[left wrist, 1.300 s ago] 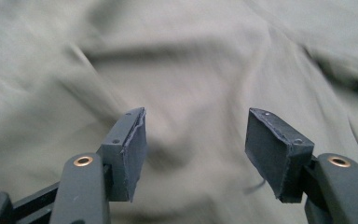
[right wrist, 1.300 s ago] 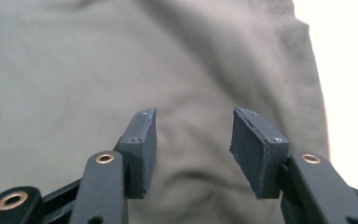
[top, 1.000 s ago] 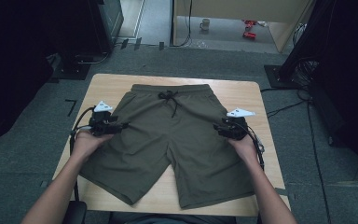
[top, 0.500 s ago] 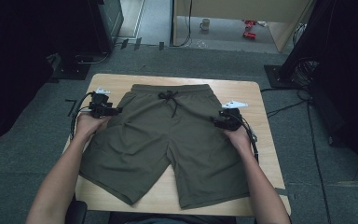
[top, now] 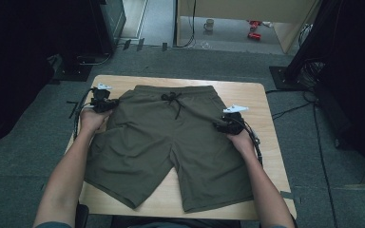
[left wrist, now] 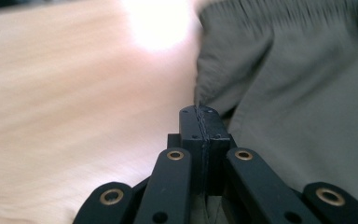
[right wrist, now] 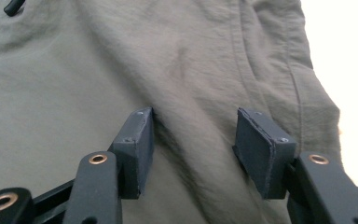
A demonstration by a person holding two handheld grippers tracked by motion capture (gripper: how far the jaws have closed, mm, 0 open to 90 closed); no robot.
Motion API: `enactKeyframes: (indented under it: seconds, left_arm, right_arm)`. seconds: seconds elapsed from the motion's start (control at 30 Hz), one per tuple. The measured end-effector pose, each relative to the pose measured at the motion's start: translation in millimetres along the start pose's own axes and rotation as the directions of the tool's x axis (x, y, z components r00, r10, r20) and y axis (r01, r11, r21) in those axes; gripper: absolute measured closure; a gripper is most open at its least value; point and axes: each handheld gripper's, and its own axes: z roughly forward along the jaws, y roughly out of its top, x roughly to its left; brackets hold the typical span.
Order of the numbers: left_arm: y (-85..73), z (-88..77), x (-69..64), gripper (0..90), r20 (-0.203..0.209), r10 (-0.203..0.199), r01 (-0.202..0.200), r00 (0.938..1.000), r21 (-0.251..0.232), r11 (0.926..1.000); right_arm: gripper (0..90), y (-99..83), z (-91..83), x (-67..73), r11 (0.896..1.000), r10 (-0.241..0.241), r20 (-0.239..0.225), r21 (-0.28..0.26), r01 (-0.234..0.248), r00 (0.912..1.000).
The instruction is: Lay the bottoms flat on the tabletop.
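Note:
Olive-green shorts (top: pixel 171 142) lie flat on the wooden table (top: pixel 261 99), waistband far, black drawstring (top: pixel 173 99) at its middle. My left gripper (top: pixel 111 102) is at the shorts' left side just below the waistband. In the left gripper view its jaws (left wrist: pixel 200 112) have just been closing and now stand together, with the fabric edge (left wrist: pixel 223 70) pinched at the tip. My right gripper (top: pixel 218 126) rests on the shorts' right hip. In the right gripper view it is open (right wrist: pixel 193 135), pads (right wrist: pixel 135 140) down on the cloth (right wrist: pixel 98 70) and a ridge of fabric between them, not squeezed.
Bare table wood (left wrist: pixel 74 93) lies left of the shorts. The table's right edge is close to my right hand. A mug (top: pixel 209 23) and a red object (top: pixel 253 28) sit on the floor beyond. Dark stands and cables (top: pixel 290 109) flank the table.
My left hand has moved away from me along the shorts' left edge toward the waistband, and its jaws have shut. The right hand has shifted slightly forward on the hip.

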Motion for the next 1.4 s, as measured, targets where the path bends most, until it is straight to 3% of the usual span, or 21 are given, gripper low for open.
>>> enactKeyframes:
  seconds: [0.1,0.23,0.43,0.57,0.63,0.7,0.77,0.87,1.0,1.17,1.27,1.4]
  left_arm:
    - [3.4,2.6,-1.5,89.4,-0.019,0.03,-0.03,0.9994,0.005,0.9995]
    - [5.9,8.2,0.3,89.2,0.009,-0.026,0.026,0.9996,0.007,0.9996]
    - [11.1,17.3,0.7,86.8,-0.017,-0.04,0.041,0.9991,0.044,0.9982]
    - [7.2,19.9,3.0,79.4,0.037,-0.072,0.07,0.9967,0.06,0.9957]
    - [5.7,19.5,3.6,71.0,0.035,-0.056,0.053,0.9978,0.084,0.9951]
    - [4.9,16.4,5.7,65.8,0.052,-0.063,0.059,0.9966,0.08,0.995]
    - [4.0,10.7,6.7,61.3,0.075,-0.077,0.073,0.9943,0.047,0.9962]
    - [2.2,3.8,4.6,56.3,0.094,-0.041,0.037,0.9947,0.038,0.9986]
    - [-0.1,-5.9,4.8,51.6,0.112,-0.014,0.01,0.9936,0.031,0.9995]
    - [-6.1,-17.0,3.8,46.9,0.119,0.0,-0.002,0.9929,0.013,0.9999]
    - [-10.4,-22.6,2.2,44.0,0.112,0.031,-0.034,0.9932,0.024,0.9991]
    - [-18.0,-32.4,1.6,42.3,0.116,0.044,-0.046,0.9923,0.009,0.9989]
  right_arm:
    - [46.7,-0.8,0.6,-4.8,1.0,0.004,0.008,-0.011,-0.004,1.0]
    - [47.2,0.9,3.0,-14.5,1.0,0.021,0.027,-0.019,-0.02,0.9994]
    - [46.9,8.2,10.2,-29.8,1.0,0.025,0.033,-0.016,-0.024,0.9991]
    - [44.8,11.7,14.2,-37.5,0.999,0.036,0.059,-0.02,-0.035,0.9976]
    - [44.7,12.4,15.1,-40.7,0.999,0.044,0.064,-0.022,-0.043,0.997]
    - [44.6,13.0,15.1,-42.2,0.999,0.048,0.065,-0.017,-0.047,0.9967]
    - [44.5,13.8,14.6,-41.2,0.998,0.057,0.072,-0.008,-0.057,0.9958]
    - [43.1,15.9,11.2,-39.6,0.997,0.072,0.078,0.011,-0.073,0.9943]
    - [37.7,18.5,2.4,-38.7,0.994,0.108,0.028,0.002,-0.108,0.9938]
    - [34.2,19.4,-11.1,-34.8,0.997,0.07,0.044,-0.012,-0.07,0.9966]
    - [33.9,16.3,-19.9,-36.7,0.997,0.078,0.036,-0.029,-0.077,0.9963]
    - [32.9,10.2,-30.3,-41.4,0.997,0.08,0.031,-0.024,-0.079,0.9963]
